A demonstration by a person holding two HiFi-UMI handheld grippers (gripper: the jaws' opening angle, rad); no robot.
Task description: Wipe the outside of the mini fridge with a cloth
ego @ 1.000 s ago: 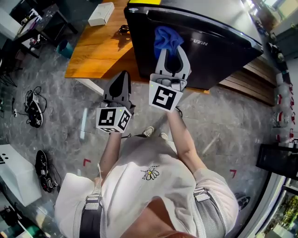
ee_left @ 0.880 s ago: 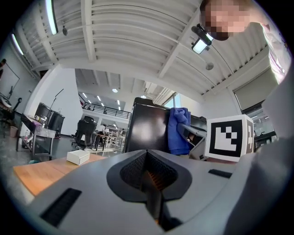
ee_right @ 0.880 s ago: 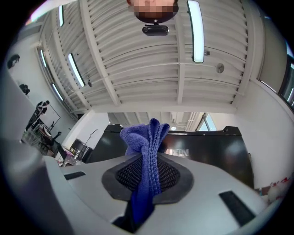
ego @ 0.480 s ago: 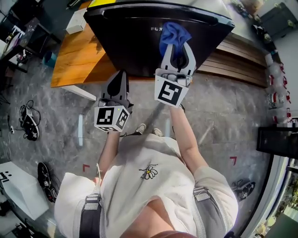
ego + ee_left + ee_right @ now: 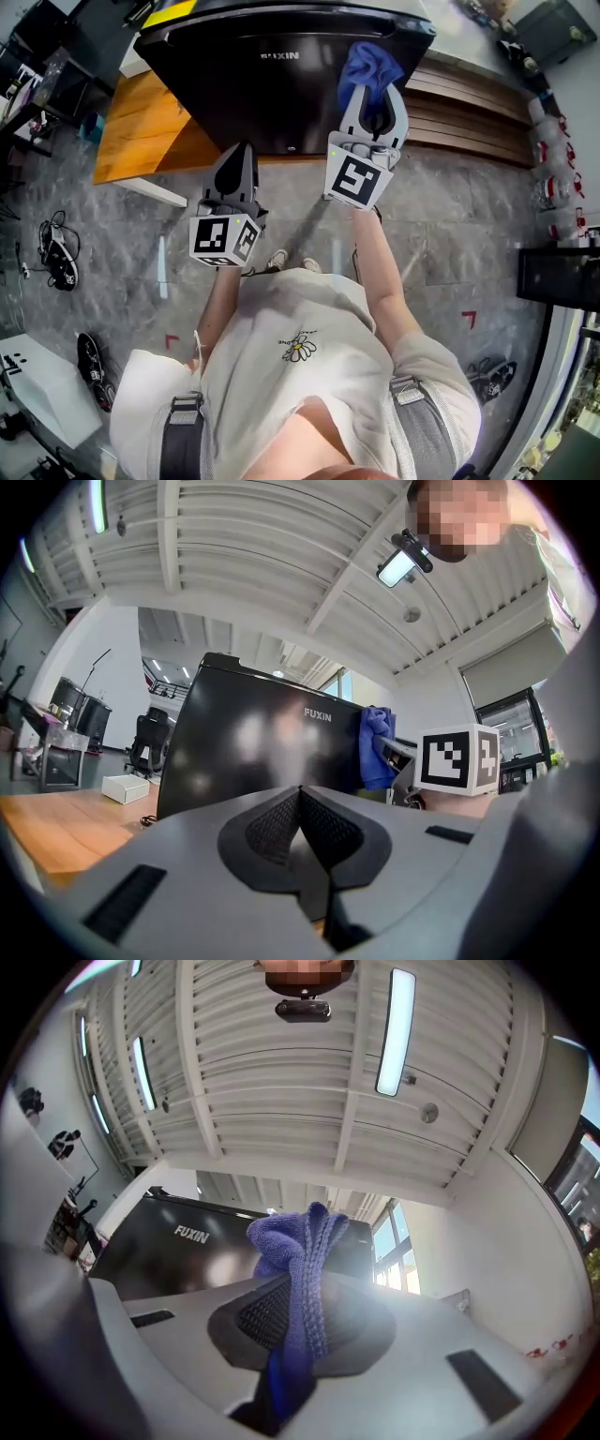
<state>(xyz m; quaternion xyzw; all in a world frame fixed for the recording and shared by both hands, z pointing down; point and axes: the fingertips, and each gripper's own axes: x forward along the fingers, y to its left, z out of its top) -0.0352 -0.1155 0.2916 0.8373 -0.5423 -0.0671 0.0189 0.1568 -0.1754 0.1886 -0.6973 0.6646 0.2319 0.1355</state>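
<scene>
The black mini fridge (image 5: pixel 272 84) stands on a wooden platform, its glossy door facing me with white lettering near the top. My right gripper (image 5: pixel 372 94) is shut on a blue cloth (image 5: pixel 368 66) and holds it against the door's right part. The cloth (image 5: pixel 300 1269) is bunched between the jaws in the right gripper view, with the fridge (image 5: pixel 187 1251) behind it. My left gripper (image 5: pixel 237 161) is shut with nothing in it, low before the door's bottom edge. From the left gripper view the fridge (image 5: pixel 253 752), the cloth (image 5: pixel 375 747) and the closed left gripper (image 5: pixel 302 808) all show.
The wooden platform (image 5: pixel 141 131) under the fridge ends at a front edge above the grey stone floor (image 5: pixel 450 262). A small white box (image 5: pixel 125 787) and a cable lie on it left of the fridge. Shoes (image 5: pixel 56 253) and cables sit on the floor at left.
My right gripper has carried the cloth rightward across the fridge door, from near its middle to its right part. The left gripper has stayed in place.
</scene>
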